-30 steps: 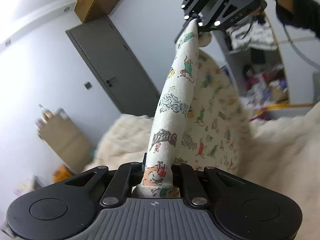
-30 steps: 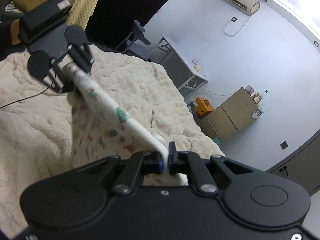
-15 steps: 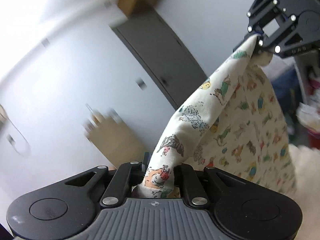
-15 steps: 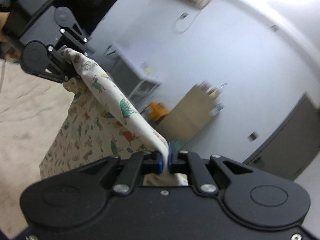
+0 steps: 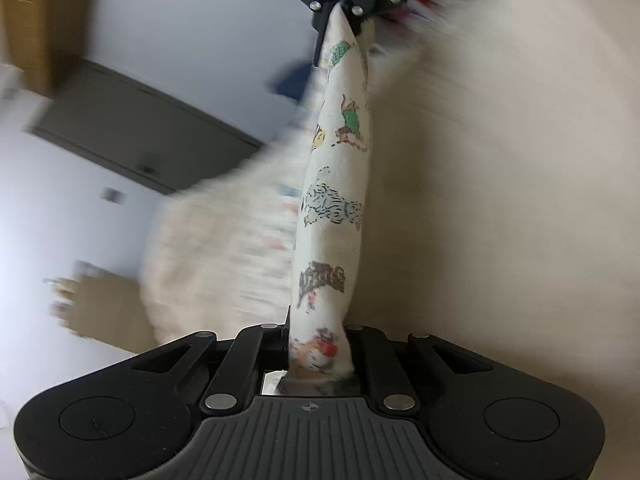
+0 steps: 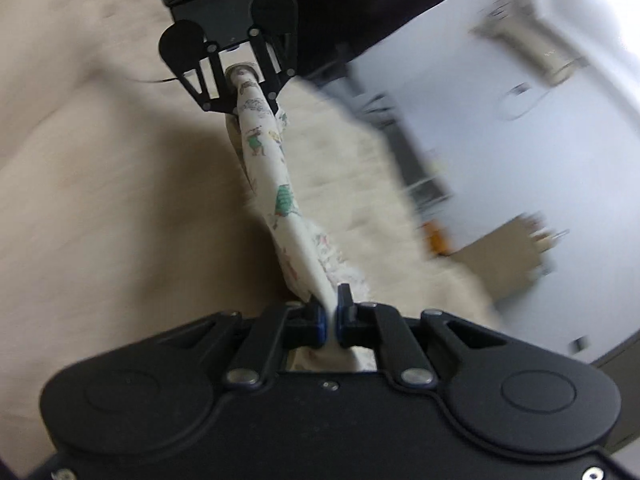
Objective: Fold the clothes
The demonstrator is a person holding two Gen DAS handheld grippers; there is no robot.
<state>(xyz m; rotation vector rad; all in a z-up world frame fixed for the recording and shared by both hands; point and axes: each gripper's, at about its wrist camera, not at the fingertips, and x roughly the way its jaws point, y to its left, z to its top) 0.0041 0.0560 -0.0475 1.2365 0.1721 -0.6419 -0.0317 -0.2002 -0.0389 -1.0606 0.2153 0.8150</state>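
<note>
Swinging down from mid-air toward the blanket [image 6: 100, 200], both grippers — left [image 5: 318, 354], right [image 6: 329, 318] — are clamping the cloth [image 5: 332, 208] taut, likely laying it flat.

Room and blanket [image 5: 500, 200] motion-blurred; right tongs [image 5: 344, 4] cut off at top.

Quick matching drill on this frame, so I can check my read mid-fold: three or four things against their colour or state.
Things:
1. printed garment
2. left gripper
3. fleece blanket
4. door

States:
A. grey, on the far wall
B. cream, spread underneath
C. stretched between both grippers
D. jaws shut on one end of the cloth

Pairs: 1-C, 2-D, 3-B, 4-A. The right gripper clamps the garment's other end.
</note>
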